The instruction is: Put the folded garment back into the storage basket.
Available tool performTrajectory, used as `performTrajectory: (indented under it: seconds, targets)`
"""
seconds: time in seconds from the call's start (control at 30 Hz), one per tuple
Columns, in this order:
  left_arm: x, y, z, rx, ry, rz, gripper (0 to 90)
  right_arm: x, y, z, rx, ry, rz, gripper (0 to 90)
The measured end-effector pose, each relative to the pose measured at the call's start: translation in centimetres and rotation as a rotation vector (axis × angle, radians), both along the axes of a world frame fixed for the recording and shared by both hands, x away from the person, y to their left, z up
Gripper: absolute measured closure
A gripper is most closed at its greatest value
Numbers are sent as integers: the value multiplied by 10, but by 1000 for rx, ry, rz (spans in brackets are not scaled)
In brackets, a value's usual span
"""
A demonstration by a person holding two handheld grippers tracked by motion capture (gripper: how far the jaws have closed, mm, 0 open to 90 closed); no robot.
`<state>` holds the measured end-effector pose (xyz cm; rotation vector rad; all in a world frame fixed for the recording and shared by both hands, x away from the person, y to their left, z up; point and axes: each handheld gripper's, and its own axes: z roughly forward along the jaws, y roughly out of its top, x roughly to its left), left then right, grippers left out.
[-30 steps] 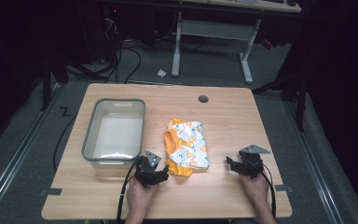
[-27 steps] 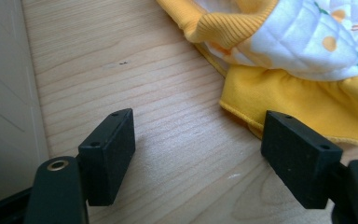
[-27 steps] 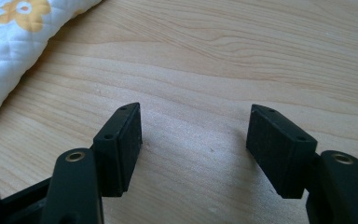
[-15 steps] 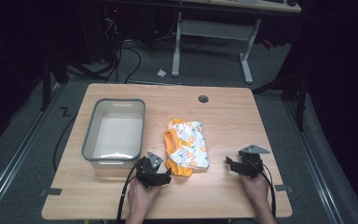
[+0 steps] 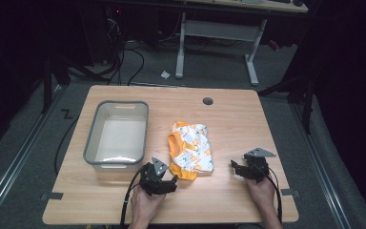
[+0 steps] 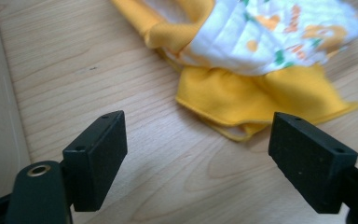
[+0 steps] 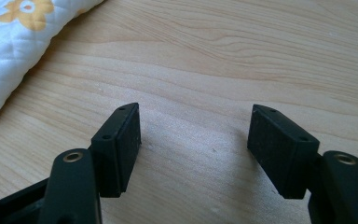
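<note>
A crumpled cloth item (image 5: 190,151), white with orange and green print and yellow-orange edging, lies in the middle of the wooden table (image 5: 228,119). My left gripper (image 5: 170,180) sits at its near left corner, jaws wide open and empty. In the left gripper view the yellow hem (image 6: 256,100) lies just beyond my left gripper (image 6: 214,161). My right gripper (image 5: 234,168) rests on the table to the right of the cloth, also open. In the right gripper view my right gripper (image 7: 196,149) spans bare wood, with the white quilted cloth (image 7: 14,42) at the upper left.
A grey plastic bin (image 5: 116,136) stands empty on the table left of the cloth, close behind my left gripper. A round cable hole (image 5: 208,101) sits near the table's far edge. Beyond the table are desk legs and cables on a dark floor.
My left gripper has shifted slightly to the right, closer to the cloth's near corner. The right gripper has stayed put.
</note>
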<state>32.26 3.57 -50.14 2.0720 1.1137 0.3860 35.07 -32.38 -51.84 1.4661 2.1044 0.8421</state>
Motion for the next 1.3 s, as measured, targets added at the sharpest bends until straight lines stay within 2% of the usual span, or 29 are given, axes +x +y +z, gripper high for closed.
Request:
performTrajectory:
  seconds: [0.03,0.13,0.23,0.33,0.4,0.5,0.6,0.67,0.73,0.8,1.07,1.13,1.3]
  targets:
    - [1,-1,4,-16,4,-2,200,0,0,0,-1,0,6,350]
    - [6,-1,9,-83,65,-15,201,0,0,0,0,1,6,347]
    - [9,-6,16,-81,56,-23,210,0,0,0,-1,1,6,347]
    - [15,-8,21,-84,63,-19,200,0,0,0,-1,1,5,347]
    - [20,-12,25,-73,67,-10,184,0,0,0,-1,1,6,347]
    - [25,-18,29,-47,49,-11,175,0,0,0,-3,-1,8,345]
    - [32,-27,32,-19,52,-23,170,0,0,0,-2,2,6,340]
    - [36,-29,31,-23,52,-23,170,0,0,0,-4,0,8,341]
    - [40,-31,30,-20,37,0,186,0,0,0,-3,0,8,340]
    - [46,-33,30,-28,42,3,196,0,0,0,-3,0,8,339]
    - [68,-43,20,8,71,33,203,0,0,0,-2,1,11,336]
    - [70,-43,19,6,71,36,203,0,0,0,-2,1,11,337]
    - [86,-46,22,10,66,62,203,0,0,0,-2,1,11,337]
